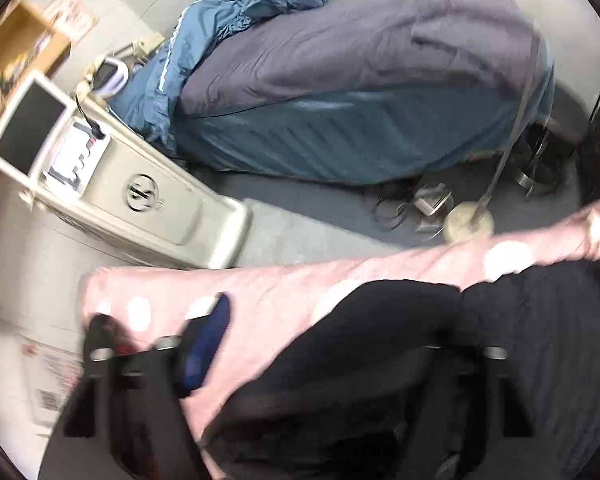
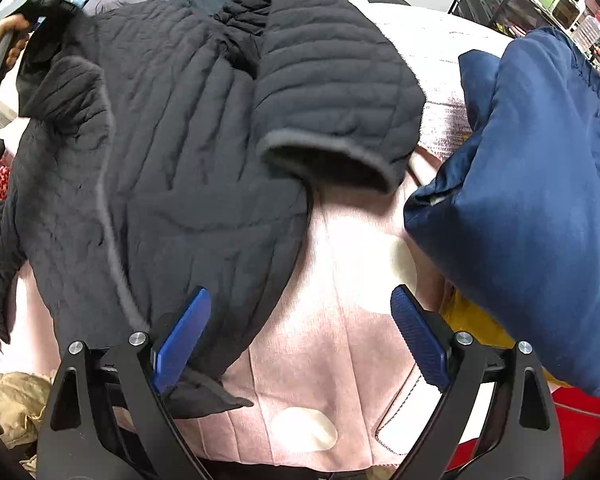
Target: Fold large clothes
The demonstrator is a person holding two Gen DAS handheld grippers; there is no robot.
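Observation:
A black quilted jacket (image 2: 172,152) lies spread on a pink blanket with white dots (image 2: 340,340), one sleeve (image 2: 332,92) folded across its body. My right gripper (image 2: 300,336) is open just above the jacket's near hem, its blue pads (image 2: 184,336) wide apart. My left gripper (image 2: 40,8) shows at the far left corner of the jacket, held in a hand. In the left wrist view the jacket (image 1: 420,360) covers the right finger; only the left blue pad (image 1: 204,344) shows, so its state is unclear.
A folded navy blue garment (image 2: 540,200) sits right of the jacket, with yellow (image 2: 472,328) and red cloth (image 2: 580,420) beneath. A tan garment (image 2: 8,404) lies bottom left. A blue-grey sleeping bag (image 1: 340,100), a beige machine (image 1: 120,184) and a lamp stand (image 1: 468,224) are beyond the bed.

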